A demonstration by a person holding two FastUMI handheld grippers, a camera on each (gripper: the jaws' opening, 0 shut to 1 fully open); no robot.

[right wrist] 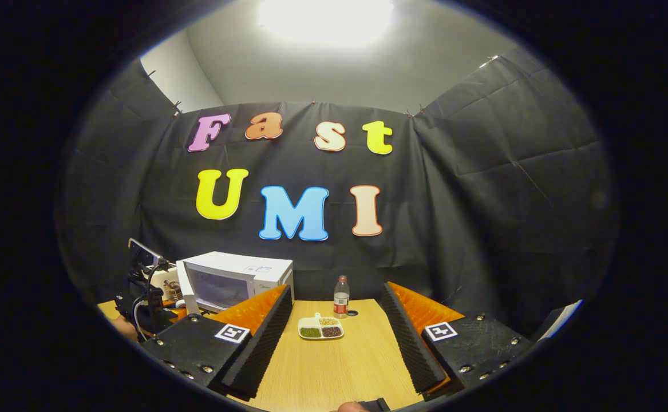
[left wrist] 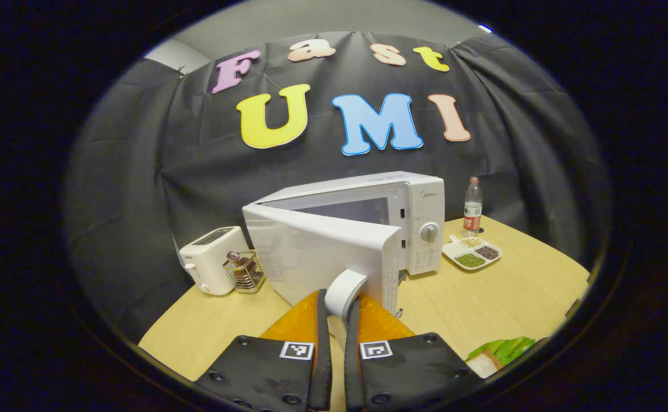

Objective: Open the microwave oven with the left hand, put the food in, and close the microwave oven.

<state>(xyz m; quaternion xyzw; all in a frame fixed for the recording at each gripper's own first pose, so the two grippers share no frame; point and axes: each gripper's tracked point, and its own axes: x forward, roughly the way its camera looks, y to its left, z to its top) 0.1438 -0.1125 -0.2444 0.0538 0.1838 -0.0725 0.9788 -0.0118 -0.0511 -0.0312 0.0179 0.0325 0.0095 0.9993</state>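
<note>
In the left gripper view our left tongs [left wrist: 336, 320] are drawn narrow, both fingers pressed on the white handle [left wrist: 345, 292] of the microwave oven's door [left wrist: 316, 252]. The door stands swung partway out toward us, and behind it the microwave oven [left wrist: 391, 212] sits near the back of the tabletop [left wrist: 517, 292].

Around it we count one toaster [left wrist: 210, 266] to the left, with one small wire basket [left wrist: 245, 272] touching its side, one divided dish [left wrist: 472, 253] of three kinds of grains just right of the oven, and one bottle [left wrist: 472, 206] upright behind that dish. At the lower right edge lies the food [left wrist: 499, 352], green leaves over something pale, well apart from the oven.

In the right gripper view our right tongs [right wrist: 334, 337] are spread wide and hold nothing, above bare tabletop [right wrist: 334, 366]. Between the fingers we see the dish [right wrist: 321, 328] and the bottle [right wrist: 341, 296]; the left finger partly covers the oven [right wrist: 236, 277], whose door [right wrist: 185, 289] stands out with the other gripper [right wrist: 150, 297] at it.
</note>
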